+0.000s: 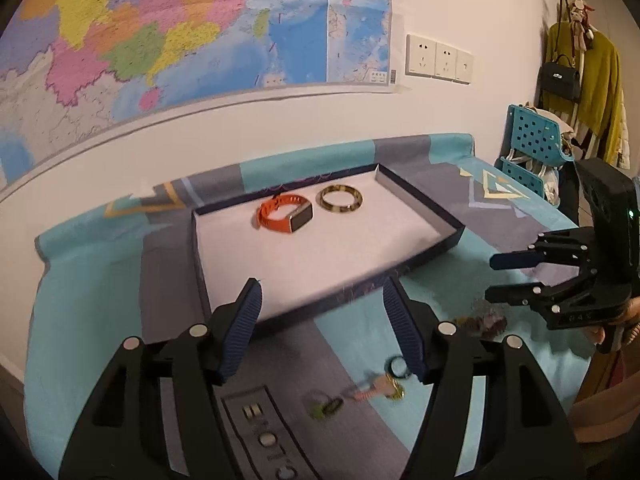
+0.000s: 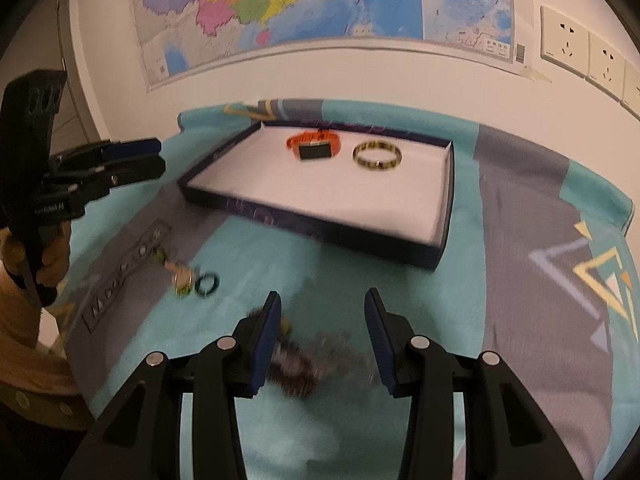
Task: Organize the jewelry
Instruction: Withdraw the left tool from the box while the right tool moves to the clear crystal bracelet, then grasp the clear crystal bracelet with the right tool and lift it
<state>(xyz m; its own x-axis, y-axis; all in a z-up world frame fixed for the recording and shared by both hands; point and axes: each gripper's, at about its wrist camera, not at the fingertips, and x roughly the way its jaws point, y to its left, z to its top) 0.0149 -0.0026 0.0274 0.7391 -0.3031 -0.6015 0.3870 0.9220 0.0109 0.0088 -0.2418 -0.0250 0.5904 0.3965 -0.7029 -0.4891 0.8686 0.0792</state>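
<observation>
A navy tray (image 1: 424, 204) (image 2: 444, 216) with a white floor holds an orange smartwatch (image 1: 286, 214) (image 2: 316, 146) and a gold bangle (image 1: 340, 199) (image 2: 377, 155). My left gripper (image 1: 322, 320) (image 2: 156, 160) hovers open over the tray's near rim with nothing between its fingers. On the cloth in front lie a dark green ring (image 1: 397, 366) (image 2: 207, 283), a gold-and-pink trinket (image 1: 380, 388) (image 2: 182, 278) and a small green piece (image 1: 326, 406). My right gripper (image 2: 322, 304) (image 1: 494, 276) is open above a blurred dark beaded bracelet (image 2: 304, 364) (image 1: 486, 320) lying on the cloth.
A teal and grey cloth (image 2: 520, 280) covers the table, which stands against a wall with a map (image 1: 160, 32) and sockets (image 1: 438, 58). A blue chair (image 1: 532, 136) and hanging coats (image 1: 588, 92) stand past the right end. A person's hand (image 2: 52, 256) grips the left tool.
</observation>
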